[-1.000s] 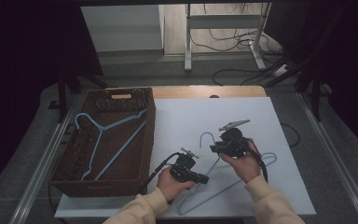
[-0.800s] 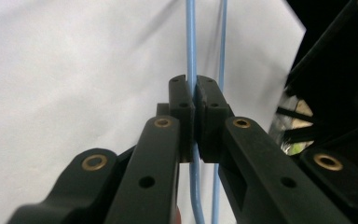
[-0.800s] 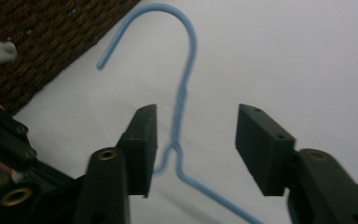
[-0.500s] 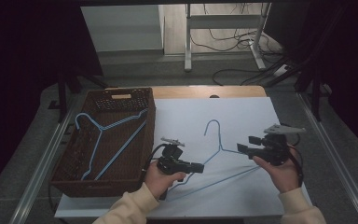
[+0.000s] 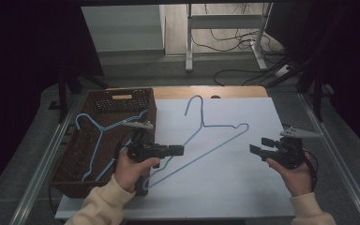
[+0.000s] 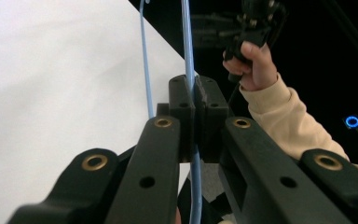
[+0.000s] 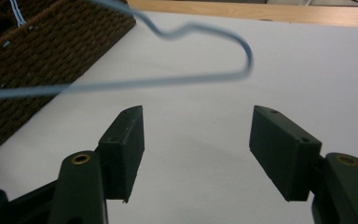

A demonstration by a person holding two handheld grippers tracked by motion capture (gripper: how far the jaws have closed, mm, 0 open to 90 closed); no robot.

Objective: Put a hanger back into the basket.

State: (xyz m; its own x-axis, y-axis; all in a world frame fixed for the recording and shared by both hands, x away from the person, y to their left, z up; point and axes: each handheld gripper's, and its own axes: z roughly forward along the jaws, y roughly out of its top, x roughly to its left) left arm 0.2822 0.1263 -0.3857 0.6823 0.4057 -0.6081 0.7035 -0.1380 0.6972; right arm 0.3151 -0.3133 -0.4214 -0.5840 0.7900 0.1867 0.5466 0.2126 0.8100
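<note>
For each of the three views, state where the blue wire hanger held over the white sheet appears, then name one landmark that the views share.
High view: the hanger spans the middle of the picture, hook towards the far edge, clamped in the left gripper.
Left gripper view: its wire runs up the centre between the shut jaws.
Right gripper view: it crosses the upper half, blurred, above the open right gripper.
Shared landmark: the white sheet.

We see cream sleeves (image 5: 104,204) with ribbed cuffs at the lower left and lower right of the high view. Our left gripper (image 5: 178,150) and right gripper (image 5: 254,148) are black, each topped by a grey three-cornered plate. Close up, our black jaws carry brass-ringed pivots and small screw holes.
</note>
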